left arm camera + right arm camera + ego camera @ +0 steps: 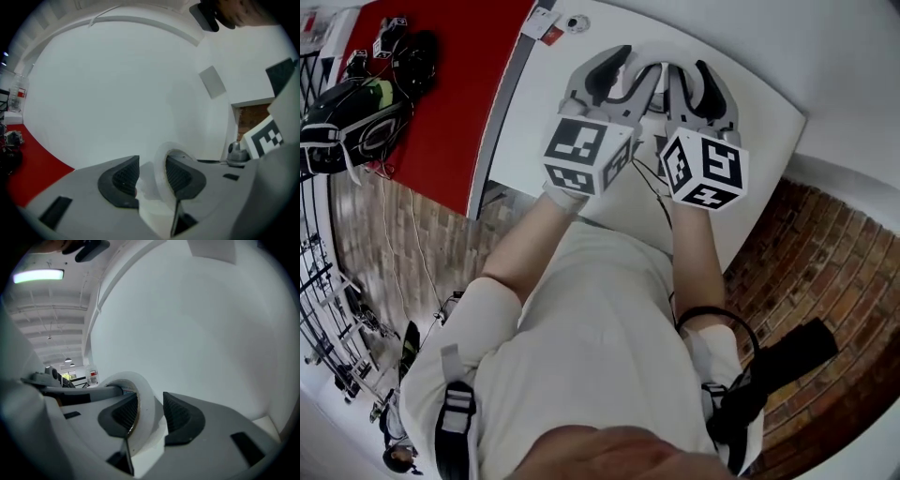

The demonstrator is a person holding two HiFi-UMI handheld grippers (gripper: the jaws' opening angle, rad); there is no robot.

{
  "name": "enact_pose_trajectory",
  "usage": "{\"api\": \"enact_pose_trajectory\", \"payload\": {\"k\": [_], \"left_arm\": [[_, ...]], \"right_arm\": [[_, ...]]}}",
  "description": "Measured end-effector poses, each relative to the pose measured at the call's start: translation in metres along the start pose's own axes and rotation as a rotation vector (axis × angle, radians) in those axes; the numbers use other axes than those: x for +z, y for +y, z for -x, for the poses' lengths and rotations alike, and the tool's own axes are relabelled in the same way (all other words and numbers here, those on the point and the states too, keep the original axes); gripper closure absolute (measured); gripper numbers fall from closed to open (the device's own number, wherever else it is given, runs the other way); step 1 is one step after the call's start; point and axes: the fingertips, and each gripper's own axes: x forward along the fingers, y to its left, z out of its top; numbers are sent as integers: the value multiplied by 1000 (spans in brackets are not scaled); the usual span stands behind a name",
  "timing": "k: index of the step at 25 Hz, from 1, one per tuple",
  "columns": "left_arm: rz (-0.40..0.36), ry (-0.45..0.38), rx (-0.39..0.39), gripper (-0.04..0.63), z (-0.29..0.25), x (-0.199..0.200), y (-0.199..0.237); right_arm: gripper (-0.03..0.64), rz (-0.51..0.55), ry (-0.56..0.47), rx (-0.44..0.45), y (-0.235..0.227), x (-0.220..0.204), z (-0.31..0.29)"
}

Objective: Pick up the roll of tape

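1. The left gripper [150, 176] is held over the white bench [769, 131], pointing nearly level. Its right jaw is pushed into the core of the roll of tape [160, 173], and its left jaw is set outside the roll's wall. The jaws stand partly apart with the wall between them and appear clamped on it, though contact at the outer pad is not plainly shown.
2. The roll of tape is carried upright between the two grippers, which are kept close side by side. It is judged to be clear of the bench, so the pick-up seems largely done.
3. The right gripper [150, 413] mirrors this hold: its left jaw is hooked inside the core and its right jaw is closed against the outside, with the wall pinched between them. A jaw inside the ring is probably used on each side so that the smooth roll cannot slip out.
4. At the far left of the room, black bags [356, 122] are laid on a red surface [450, 84].
5. The bench is otherwise nearly bare; a small round item [574, 23] is left near its far edge.
6. A brick-patterned floor [825, 253] is seen round the bench.
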Motion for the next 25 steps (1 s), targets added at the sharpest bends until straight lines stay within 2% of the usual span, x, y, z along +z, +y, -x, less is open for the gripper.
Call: {"api": "enact_pose_trajectory", "payload": {"k": [7, 15, 25], "left_arm": [[-69, -119, 15, 430, 39, 59, -28], [-134, -211, 34, 430, 80, 103, -60], [-201, -318, -12, 430, 119, 154, -92]], "right_arm": [[449, 54, -119, 42, 24, 61, 39], [449, 89, -219, 78, 44, 106, 83], [449, 148, -351, 47, 65, 161, 130]]}}
